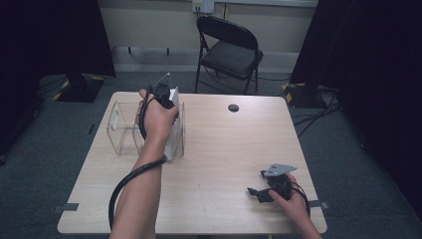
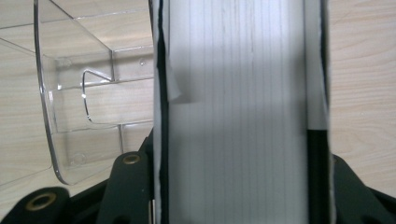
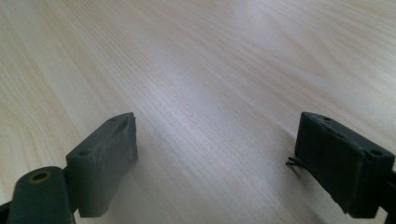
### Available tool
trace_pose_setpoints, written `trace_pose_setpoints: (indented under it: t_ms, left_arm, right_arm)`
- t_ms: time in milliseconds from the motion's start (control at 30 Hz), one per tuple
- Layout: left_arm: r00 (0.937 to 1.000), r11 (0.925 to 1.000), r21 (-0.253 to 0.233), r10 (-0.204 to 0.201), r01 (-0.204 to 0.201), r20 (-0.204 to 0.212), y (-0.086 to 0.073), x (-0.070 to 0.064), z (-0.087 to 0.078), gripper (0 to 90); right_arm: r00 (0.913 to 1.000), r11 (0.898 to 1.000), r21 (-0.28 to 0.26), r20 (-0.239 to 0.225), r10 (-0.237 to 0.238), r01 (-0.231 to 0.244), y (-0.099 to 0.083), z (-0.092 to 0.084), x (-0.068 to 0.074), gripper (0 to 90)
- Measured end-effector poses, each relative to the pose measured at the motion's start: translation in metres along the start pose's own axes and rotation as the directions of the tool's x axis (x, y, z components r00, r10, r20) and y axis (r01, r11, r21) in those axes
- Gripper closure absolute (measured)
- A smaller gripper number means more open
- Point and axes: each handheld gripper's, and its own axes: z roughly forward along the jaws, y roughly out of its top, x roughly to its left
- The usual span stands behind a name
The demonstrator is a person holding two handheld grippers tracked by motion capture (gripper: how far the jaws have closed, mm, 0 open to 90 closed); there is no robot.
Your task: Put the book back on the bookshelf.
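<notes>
My left gripper (image 1: 165, 101) points down at the table's left side and is shut on a thick white book (image 1: 174, 130) that stands upright. In the left gripper view the book's white page edges (image 2: 238, 102) fill the gap between the two black jaws, with a dark cover on each side. A clear acrylic holder (image 1: 123, 130) stands right beside the book on its left; its curved wall (image 2: 60, 116) shows there too. My right gripper (image 1: 256, 193) rests low near the front right of the table, open, with bare wood between its fingers (image 3: 109, 154).
The light wooden table (image 1: 224, 149) has a small black round disc (image 1: 233, 107) near its far edge. A black folding chair (image 1: 230, 50) stands behind the table. Dark curtains hang at both sides, and cables lie on the grey floor at the right.
</notes>
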Motion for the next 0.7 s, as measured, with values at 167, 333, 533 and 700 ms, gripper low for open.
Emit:
trace_pose_setpoints:
  t_ms: [167, 333, 533, 700]
  left_arm:
    - [0.9999, 1.0000, -0.008, 0.006, -0.006, -0.008, 0.0020, -0.0015, 0.0020, 52.9]
    - [0.9998, 0.9999, -0.014, 0.006, -0.007, -0.017, 0.0042, -0.0027, 0.0030, 52.8]
    - [0.9998, 0.9996, -0.030, 0.002, -0.002, -0.021, 0.0050, -0.0033, 0.0045, 52.8]
    - [0.9997, 0.9999, -0.010, 0.010, -0.010, -0.023, 0.0033, -0.0034, 0.0057, 52.4]
  right_arm:
    - [1.0000, 1.000, 0.000, 0.000, 0.002, -0.002, 0.0000, 0.0000, 0.0002, 12.1]
    - [1.0000, 1.000, -0.001, 0.001, 0.000, 0.000, 0.0000, 0.0001, 0.0000, 12.2]
    - [1.0000, 1.000, -0.001, -0.001, -0.001, 0.001, -0.0001, 0.0000, -0.0001, 12.1]
    - [1.0000, 1.000, -0.001, -0.001, -0.001, 0.001, 0.0000, 0.0001, -0.0001, 12.1]
